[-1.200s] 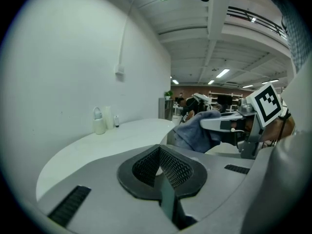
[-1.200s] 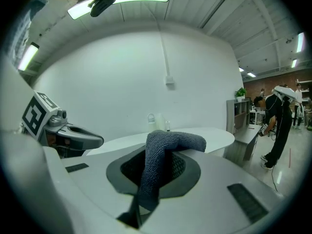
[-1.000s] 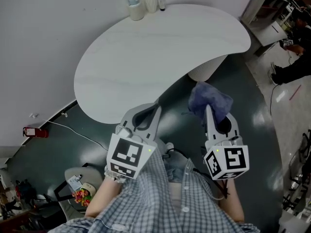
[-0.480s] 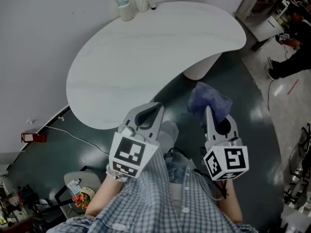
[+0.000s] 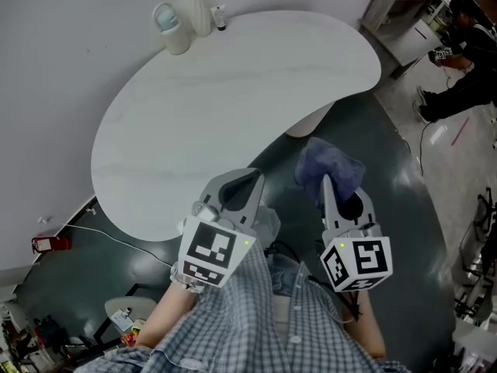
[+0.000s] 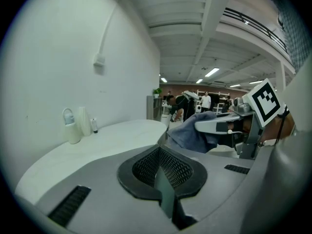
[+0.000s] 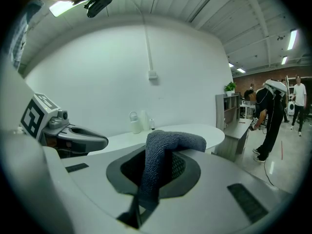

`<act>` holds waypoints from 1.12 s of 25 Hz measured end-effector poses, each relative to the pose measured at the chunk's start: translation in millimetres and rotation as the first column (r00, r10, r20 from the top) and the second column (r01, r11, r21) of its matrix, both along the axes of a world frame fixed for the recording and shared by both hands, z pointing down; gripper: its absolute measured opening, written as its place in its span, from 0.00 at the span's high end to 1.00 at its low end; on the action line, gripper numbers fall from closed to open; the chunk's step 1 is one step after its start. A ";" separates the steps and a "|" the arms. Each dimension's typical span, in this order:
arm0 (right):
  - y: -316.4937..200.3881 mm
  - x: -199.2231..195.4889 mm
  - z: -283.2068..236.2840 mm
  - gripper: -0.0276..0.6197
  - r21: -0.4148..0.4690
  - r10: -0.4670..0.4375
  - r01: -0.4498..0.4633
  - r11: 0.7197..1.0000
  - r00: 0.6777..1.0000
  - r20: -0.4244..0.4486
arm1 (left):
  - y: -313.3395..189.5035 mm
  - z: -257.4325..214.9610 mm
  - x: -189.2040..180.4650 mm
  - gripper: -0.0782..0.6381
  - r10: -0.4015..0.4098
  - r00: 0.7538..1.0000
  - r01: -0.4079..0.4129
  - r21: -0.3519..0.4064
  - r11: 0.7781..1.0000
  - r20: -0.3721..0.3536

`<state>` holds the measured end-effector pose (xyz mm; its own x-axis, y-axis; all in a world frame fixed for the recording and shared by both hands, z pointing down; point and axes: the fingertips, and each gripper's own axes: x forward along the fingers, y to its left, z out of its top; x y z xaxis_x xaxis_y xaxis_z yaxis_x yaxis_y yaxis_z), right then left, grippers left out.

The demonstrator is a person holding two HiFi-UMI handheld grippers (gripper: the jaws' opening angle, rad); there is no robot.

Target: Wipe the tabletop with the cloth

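A blue-grey cloth (image 5: 330,164) hangs bunched from my right gripper (image 5: 326,183), whose jaws are shut on it, held over the dark floor just off the table's near edge. In the right gripper view the cloth (image 7: 162,156) drapes up out of the closed jaws. My left gripper (image 5: 253,179) is shut with nothing in it, close to the near rim of the white curved tabletop (image 5: 225,92). From the left gripper view the tabletop (image 6: 102,143) lies ahead and the cloth (image 6: 192,130) shows at the right.
At the table's far left edge stand a pale dispenser (image 5: 166,23), a white ribbed vase (image 5: 196,10) and a small bottle (image 5: 220,18). The table's pedestal (image 5: 304,120) stands beneath. A person (image 5: 458,61) stands at the far right by grey benches.
The table has shifted left and nearer in the head view; both grippers, with the cloth, have come closer to its near edge. Their states are unchanged.
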<state>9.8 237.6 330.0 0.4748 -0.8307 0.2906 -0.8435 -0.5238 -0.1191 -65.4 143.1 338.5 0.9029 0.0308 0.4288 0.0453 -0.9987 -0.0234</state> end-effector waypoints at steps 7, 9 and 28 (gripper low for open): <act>-37.5 43.3 -6.2 0.91 -0.010 -0.006 0.006 1.000 1.000 -0.007 | -38.5 -4.3 44.6 0.89 -0.006 1.000 0.006 -0.002 1.000 0.001; -46.9 53.3 -7.3 0.91 -0.017 -0.012 0.012 1.000 1.000 -0.008 | -49.9 -6.4 54.6 0.89 -0.016 1.000 0.016 -0.005 1.000 -0.003; -139.4 115.7 -4.6 0.91 -0.078 -0.128 0.126 0.989 0.991 -0.029 | -155.3 -4.0 104.6 0.89 -0.168 0.986 0.168 -0.029 0.985 -0.019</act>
